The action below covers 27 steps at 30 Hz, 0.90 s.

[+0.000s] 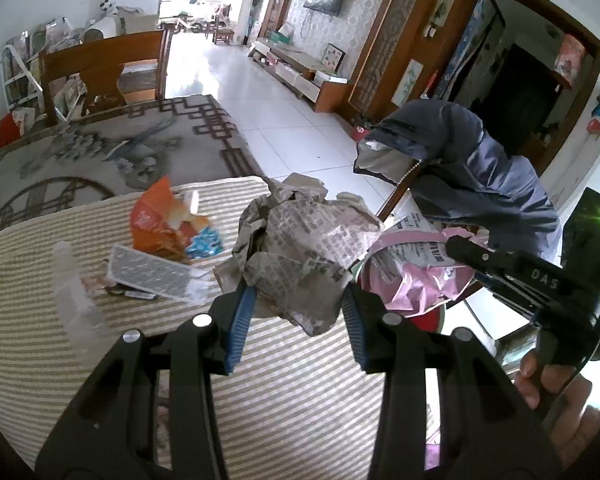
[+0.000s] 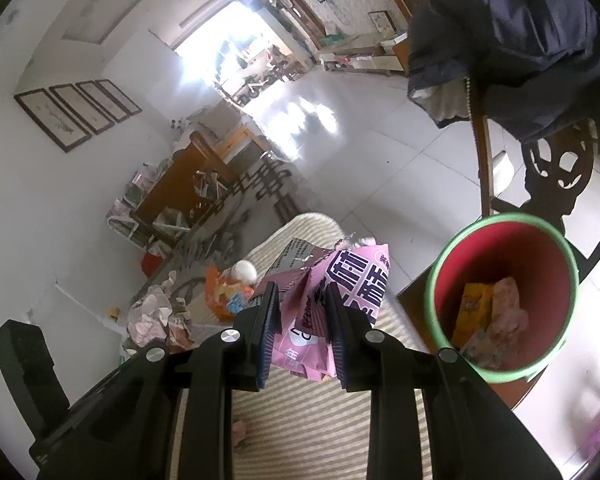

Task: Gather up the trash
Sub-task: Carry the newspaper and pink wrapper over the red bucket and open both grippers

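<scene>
Both tongs are loaded. Left tongs (image 1: 298,312) stand about half apart, their blue pads pressed against the two sides of a crumpled newspaper ball (image 1: 300,240), which bulges up and forward past the tips. Right tongs (image 2: 302,340) are drawn in narrow and pinch a pink snack wrapper (image 2: 332,308) that sticks up between the pads.

Each pair points forward and slopes downward over a striped cloth (image 1: 28,264) on the table. From the left camera, the right tongs come in from the right edge, angled toward the centre, with the pink wrapper at their tip just beside the newspaper ball; a person's hand (image 1: 548,384) grips their handle at the lower right.

A red bin with a green rim (image 2: 496,220) sits to the right of the right tongs, a little below the table edge, with a yellow packet and some pinkish scraps already inside. Nothing lies between the wrapper and the bin's mouth.

Ahead and left of the left tongs, trash lies on the cloth: an orange snack bag (image 1: 160,220), a flat grey box (image 1: 148,272) and a clear plastic bottle (image 1: 72,280) lying nearer the left edge. Beyond the bin stands a carved wooden chair (image 2: 556,176) with a dark blue jacket (image 1: 472,168) draped over its back.
</scene>
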{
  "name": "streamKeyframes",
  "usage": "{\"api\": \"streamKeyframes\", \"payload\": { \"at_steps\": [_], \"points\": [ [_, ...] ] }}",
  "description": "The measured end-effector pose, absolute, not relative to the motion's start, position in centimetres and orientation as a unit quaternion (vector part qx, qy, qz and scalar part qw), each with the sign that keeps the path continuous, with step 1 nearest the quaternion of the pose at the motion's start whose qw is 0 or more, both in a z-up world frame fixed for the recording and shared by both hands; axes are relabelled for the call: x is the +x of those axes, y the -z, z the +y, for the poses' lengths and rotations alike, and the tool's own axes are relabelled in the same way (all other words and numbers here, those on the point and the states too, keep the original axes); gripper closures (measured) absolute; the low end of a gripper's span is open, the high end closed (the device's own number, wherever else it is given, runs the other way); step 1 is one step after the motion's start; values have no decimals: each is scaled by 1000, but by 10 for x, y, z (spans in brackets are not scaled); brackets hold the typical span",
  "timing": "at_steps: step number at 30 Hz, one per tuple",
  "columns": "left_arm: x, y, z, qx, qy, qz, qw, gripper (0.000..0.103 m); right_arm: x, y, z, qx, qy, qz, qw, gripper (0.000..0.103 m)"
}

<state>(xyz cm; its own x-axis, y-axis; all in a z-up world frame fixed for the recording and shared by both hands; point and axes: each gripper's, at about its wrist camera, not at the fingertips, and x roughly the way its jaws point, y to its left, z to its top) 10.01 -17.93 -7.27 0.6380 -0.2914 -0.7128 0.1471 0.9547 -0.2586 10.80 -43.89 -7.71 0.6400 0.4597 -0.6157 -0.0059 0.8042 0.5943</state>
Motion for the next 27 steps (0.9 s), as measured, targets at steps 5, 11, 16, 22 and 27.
{"api": "streamKeyframes", "payload": {
  "at_steps": [5, 11, 16, 22, 27],
  "points": [
    [112, 71, -209, -83, 122, 410, 900, 63, 117, 81, -473, 291, -129, 402, 858, 79],
    [125, 70, -251, -75, 136, 414, 897, 63, 119, 85, -508, 293, -116, 403, 859, 79],
    [136, 76, -284, -67, 150, 424, 891, 63, 118, 85, -536, 272, -92, 400, 871, 79],
    [149, 89, -320, -55, 170, 445, 878, 63, 117, 87, -561, 257, -72, 397, 878, 79],
    [155, 97, -344, -40, 182, 457, 870, 62, 117, 93, -580, 268, -60, 400, 875, 79]
  ]
}}
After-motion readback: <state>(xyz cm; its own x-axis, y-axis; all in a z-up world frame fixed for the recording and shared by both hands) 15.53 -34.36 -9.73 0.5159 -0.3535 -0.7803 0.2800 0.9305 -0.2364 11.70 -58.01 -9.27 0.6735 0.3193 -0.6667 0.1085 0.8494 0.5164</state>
